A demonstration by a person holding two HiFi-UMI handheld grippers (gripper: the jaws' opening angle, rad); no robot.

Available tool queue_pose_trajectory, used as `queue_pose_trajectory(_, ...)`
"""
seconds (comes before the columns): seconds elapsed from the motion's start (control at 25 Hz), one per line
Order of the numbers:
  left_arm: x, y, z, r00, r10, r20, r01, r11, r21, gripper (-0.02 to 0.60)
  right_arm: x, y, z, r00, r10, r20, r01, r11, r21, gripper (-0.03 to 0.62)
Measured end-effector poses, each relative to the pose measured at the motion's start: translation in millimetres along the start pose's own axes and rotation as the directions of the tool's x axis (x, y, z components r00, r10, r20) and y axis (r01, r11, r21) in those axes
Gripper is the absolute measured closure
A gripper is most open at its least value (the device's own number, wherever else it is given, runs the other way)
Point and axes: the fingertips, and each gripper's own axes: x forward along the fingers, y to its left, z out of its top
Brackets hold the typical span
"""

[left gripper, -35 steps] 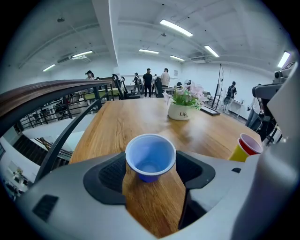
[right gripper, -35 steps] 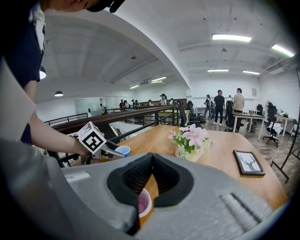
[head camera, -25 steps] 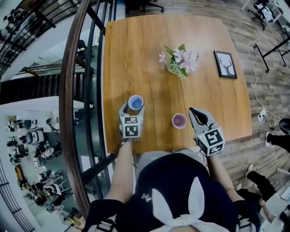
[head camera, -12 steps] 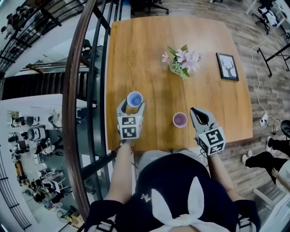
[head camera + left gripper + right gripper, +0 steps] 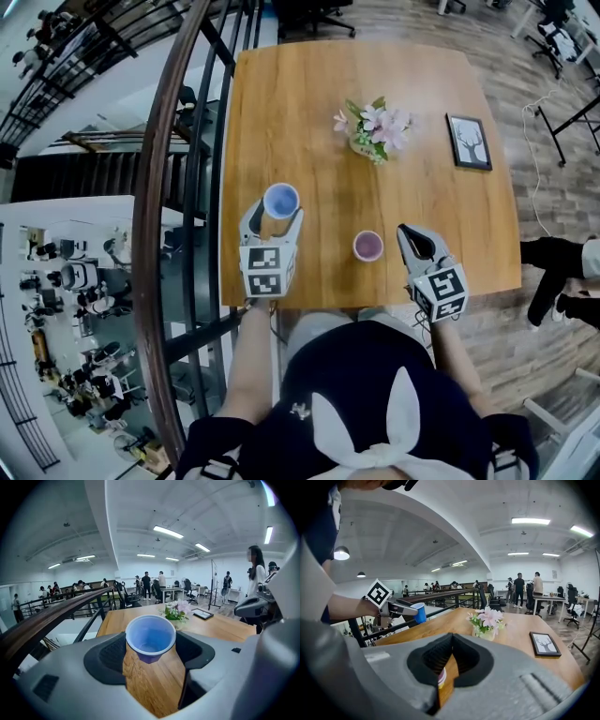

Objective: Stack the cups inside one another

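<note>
The left gripper (image 5: 151,657) grasped the blue cup (image 5: 150,638) by its sides below the rim, mouth up and roughly upright. In the right gripper view it hung clear of the bench (image 5: 309,112), near the edge. The pink cup (image 5: 367,246) stood mouth up on the bench, at about 4 o'clock from the blue cup in the head view and well apart from it, with nothing in it. The right gripper (image 5: 411,236) sat near the pink cup at its 3 o'clock, jaws clenched and empty. Only a sliver of that cup's rim showed past them in its own view. The flowers (image 5: 373,129) at 12 o'clock of the pink cup and the frame (image 5: 469,141) at 2 o'clock lay well off the path.

The step in hand looked to be carrying the blue cup across to nest it in the pink one. Done well, the cup would travel toward 4 o'clock high enough for its base to clear the pink rim. It would stay upright and be centred over the open mouth before going down. The jaws would best release only once it was seated. The pink cup looked light and might tip or slide if struck off-centre, and the right gripper was close enough to steady it.
</note>
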Motion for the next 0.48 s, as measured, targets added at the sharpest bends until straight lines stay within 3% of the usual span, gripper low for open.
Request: queue_pose_trajectory(0.48,-33.5,-28.0,5.6,1.0,0.0,0.031,0.0,1.0,0.005,0.238,-22.6,-6.3,-11.0,1.0,0.002,0.017,-0.002,1.0,-0.001,0.595)
